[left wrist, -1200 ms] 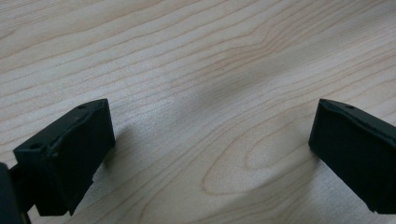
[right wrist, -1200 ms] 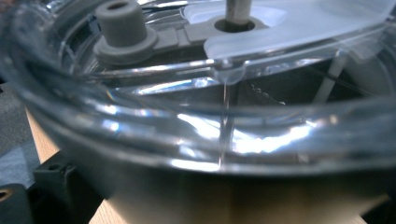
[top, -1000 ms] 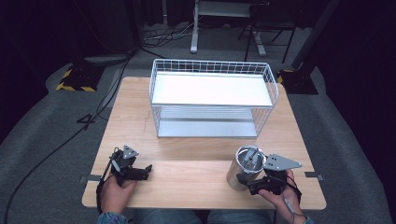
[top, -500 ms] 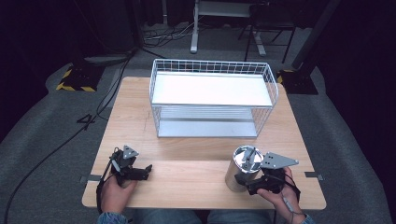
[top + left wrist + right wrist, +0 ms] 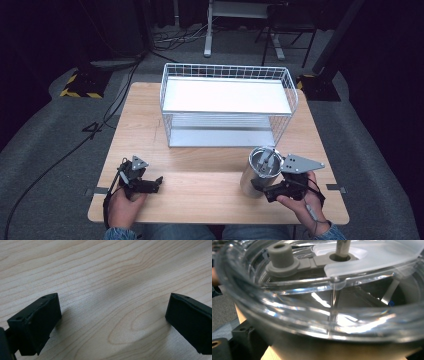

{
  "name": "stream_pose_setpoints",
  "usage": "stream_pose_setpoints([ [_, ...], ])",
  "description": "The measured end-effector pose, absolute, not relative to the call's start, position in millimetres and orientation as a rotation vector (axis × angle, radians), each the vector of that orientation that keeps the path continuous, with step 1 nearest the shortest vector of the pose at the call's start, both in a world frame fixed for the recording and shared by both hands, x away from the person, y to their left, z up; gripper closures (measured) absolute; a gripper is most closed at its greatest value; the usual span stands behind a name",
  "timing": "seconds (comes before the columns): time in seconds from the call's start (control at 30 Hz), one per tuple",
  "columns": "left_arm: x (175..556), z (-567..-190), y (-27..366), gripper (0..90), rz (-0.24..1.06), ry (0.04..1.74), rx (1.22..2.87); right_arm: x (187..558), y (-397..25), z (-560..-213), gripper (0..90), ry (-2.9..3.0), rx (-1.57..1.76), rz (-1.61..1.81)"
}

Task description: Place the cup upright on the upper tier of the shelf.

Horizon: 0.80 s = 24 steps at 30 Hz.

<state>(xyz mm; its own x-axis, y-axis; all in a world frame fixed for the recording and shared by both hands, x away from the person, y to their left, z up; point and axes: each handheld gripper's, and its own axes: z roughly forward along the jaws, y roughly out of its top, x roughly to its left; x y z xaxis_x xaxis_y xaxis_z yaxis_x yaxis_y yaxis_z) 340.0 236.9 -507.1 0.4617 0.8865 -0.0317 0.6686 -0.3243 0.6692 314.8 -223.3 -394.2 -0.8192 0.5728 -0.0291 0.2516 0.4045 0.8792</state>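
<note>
- Slightly leftward now, the steel tumbler stands clamped in the right gripper.
- Left gripper rests wide, empty.
- White wire rack holds nothing; no placement done yet, likely.

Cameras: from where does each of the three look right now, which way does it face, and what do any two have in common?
High view: above the person's side, facing forward and down on the table and wire basket; both hands, left tool, right tool.
Left gripper view: rides the left tool, facing bare wood; jaws wide apart.
Right gripper view: rides the right tool, pressed close to the steel tumbler and its clear lid.
Shared: the tumbler appears in the high and right gripper views.
</note>
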Motion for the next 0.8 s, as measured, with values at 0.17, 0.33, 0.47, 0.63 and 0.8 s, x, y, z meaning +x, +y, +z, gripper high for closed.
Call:
stream_pose_setpoints([
  [0.17, 339.9, -507.0, 236.9, 0.6, 0.456, 1.289, 2.096, 315.7, -223.4, -382.6, 3.7, 2.326, 0.704, 1.38],
  [0.33, 340.0, -507.0, 236.9, 0.6, 0.457, 1.289, 2.096, 317.6, -224.6, -368.2, 3.7, 2.289, 0.712, 1.381],
  [0.47, 339.9, -507.1, 236.8, 0.6, 0.457, 1.291, 2.094, 319.5, -224.9, -358.8, 3.7, 2.278, 0.719, 1.382],
  [0.63, 340.0, -507.0, 236.9, 0.6, 0.457, 1.288, 2.096, 322.3, -225.2, -348.9, 3.7, 2.269, 0.733, 1.395],
  [0.8, 340.0, -507.1, 236.9, 0.6, 0.457, 1.289, 2.095, 326.5, -225.0, -336.2, 3.7, 2.25, 0.744, 1.398],
])
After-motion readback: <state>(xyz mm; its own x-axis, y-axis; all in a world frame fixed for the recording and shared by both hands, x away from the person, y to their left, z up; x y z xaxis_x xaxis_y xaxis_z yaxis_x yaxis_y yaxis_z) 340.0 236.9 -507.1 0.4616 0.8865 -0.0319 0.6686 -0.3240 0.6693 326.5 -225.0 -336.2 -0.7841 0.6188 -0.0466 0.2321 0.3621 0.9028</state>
